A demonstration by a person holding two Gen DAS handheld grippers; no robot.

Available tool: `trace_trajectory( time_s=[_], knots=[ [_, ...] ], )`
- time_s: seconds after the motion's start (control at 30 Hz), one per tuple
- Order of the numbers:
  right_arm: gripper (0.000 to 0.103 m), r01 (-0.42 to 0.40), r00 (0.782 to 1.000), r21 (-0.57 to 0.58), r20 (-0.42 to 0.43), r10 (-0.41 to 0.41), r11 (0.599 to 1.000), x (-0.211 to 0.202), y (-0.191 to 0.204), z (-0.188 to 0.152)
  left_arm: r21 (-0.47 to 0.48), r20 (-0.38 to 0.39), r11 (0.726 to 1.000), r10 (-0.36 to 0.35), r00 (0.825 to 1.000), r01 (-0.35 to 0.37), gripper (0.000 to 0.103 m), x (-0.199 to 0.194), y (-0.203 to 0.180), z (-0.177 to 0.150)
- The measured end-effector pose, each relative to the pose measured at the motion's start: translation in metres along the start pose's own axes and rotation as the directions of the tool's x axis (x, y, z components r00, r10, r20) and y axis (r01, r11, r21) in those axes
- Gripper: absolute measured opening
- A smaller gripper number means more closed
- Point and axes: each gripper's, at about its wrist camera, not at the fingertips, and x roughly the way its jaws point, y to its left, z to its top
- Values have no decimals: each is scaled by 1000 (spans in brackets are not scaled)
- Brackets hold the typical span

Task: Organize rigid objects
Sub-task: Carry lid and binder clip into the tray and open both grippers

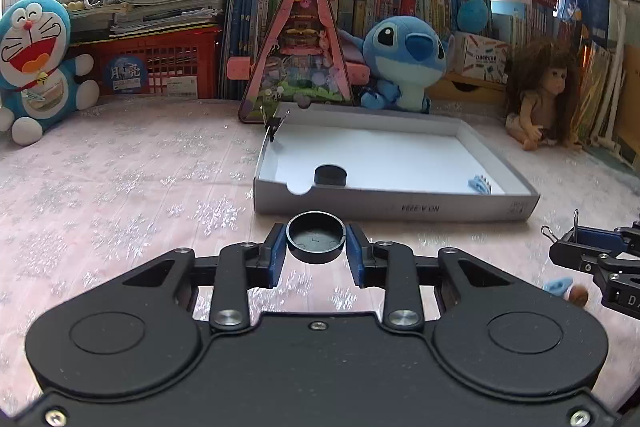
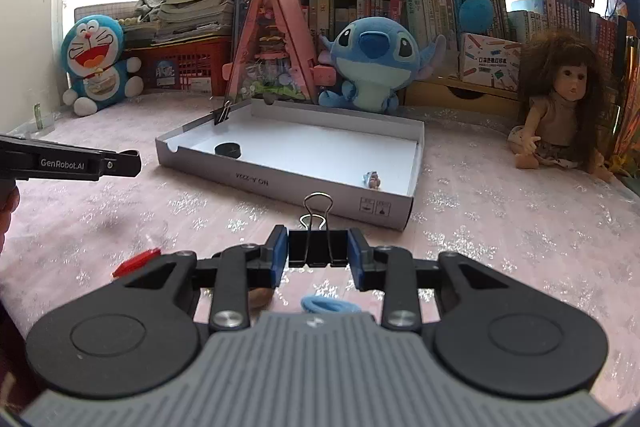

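left gripper: your left gripper [image 1: 316, 247] has its blue pads closed against the sides of a black round cap [image 1: 316, 237], hollow side up, held just short of the near wall of the white cardboard tray [image 1: 394, 205]
right gripper: your right gripper [image 2: 318, 247] is clamped on the body of a black binder clip [image 2: 317, 247], wire handles pointing toward the tray [image 2: 280, 183]
already in tray: a second black cap [image 1: 330, 175] near the notched corner, a small blue toothed piece [image 1: 479, 183] at the near right, and another binder clip [image 1: 274, 125] clipped on the far left corner
still on the cloth: a blue loop [image 2: 326, 305], a red piece [image 2: 136, 261] and a brownish lump [image 2: 260, 297] lie under and beside your right gripper
slip risk: the cap is round and smooth, held only at two points, so i judge it could roll out or twist if you tilt or jolt
wall risk: both loads sit low and near the wall; bring them in flat and you may knock or shove the light tray
crowding risk: your two grippers work side by side and could bump
writing: "genrobot.ai" on the left gripper's side; the tray's front wall carries upside-down print beginning "no.", the rest unclear; books behind are too small to read
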Motion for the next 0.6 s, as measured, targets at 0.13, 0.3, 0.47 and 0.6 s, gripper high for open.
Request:
trace_trajectory(
  time_s=[0.13, 0.3, 0.47, 0.6],
  knots=[
    [37, 12, 1000, 54, 6, -12, 998, 11, -10, 17, -12, 6, 1000, -15, 1000, 15, 30, 10, 2, 19],
    [37, -10, 1000, 136, 7, 9, 991, 28, -22, 36, -48, 10, 999, -15, 1000, 16, 30, 29, 6, 44],
    [37, -28, 1000, 184, 1, 28, 982, 52, -26, 53, -58, -10, 998, -7, 1000, 7, 30, 55, 6, 59],
    [37, -40, 999, 219, -24, 46, 975, 73, -29, 63, -57, -50, 998, -4, 999, 1, 30, 80, 6, 68]
  ],
)
